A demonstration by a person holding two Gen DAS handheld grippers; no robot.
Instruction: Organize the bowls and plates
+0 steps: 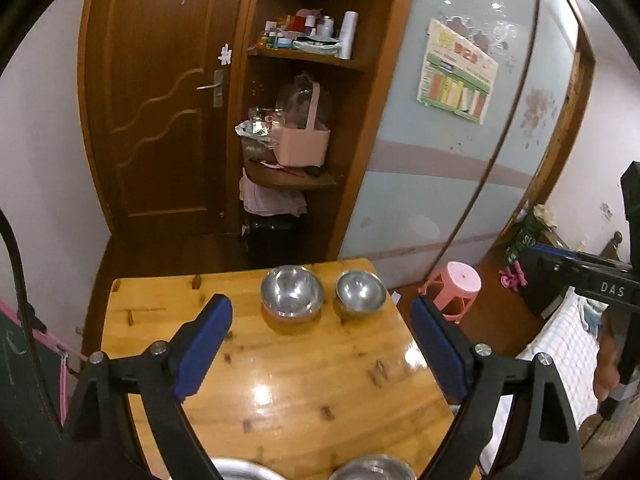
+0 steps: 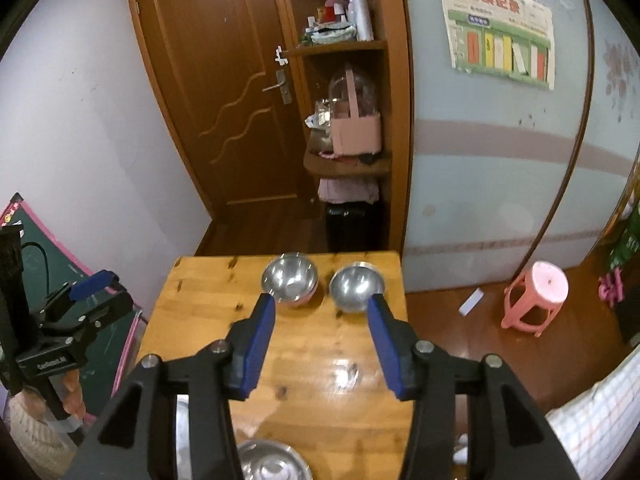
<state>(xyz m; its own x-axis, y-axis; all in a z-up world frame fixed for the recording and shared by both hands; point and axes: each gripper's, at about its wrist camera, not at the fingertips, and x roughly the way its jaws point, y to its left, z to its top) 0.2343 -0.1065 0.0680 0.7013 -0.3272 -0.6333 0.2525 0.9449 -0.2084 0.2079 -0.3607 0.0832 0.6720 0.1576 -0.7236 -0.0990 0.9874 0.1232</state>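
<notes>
Both my grippers, left & right, hang w/ jaws released, empty, above the worktop; two steel bowls sit at its far edge, so a clumsy reach could shove them off.

Home bedrm: bed, cluttered shelf, wood door.

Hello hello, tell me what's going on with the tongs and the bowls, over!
Left tongs open, empty. Right tongs open, empty. Two steel bowls side by side at far table edge, apart; more dishes at near edge. Nothing in the way.
</notes>
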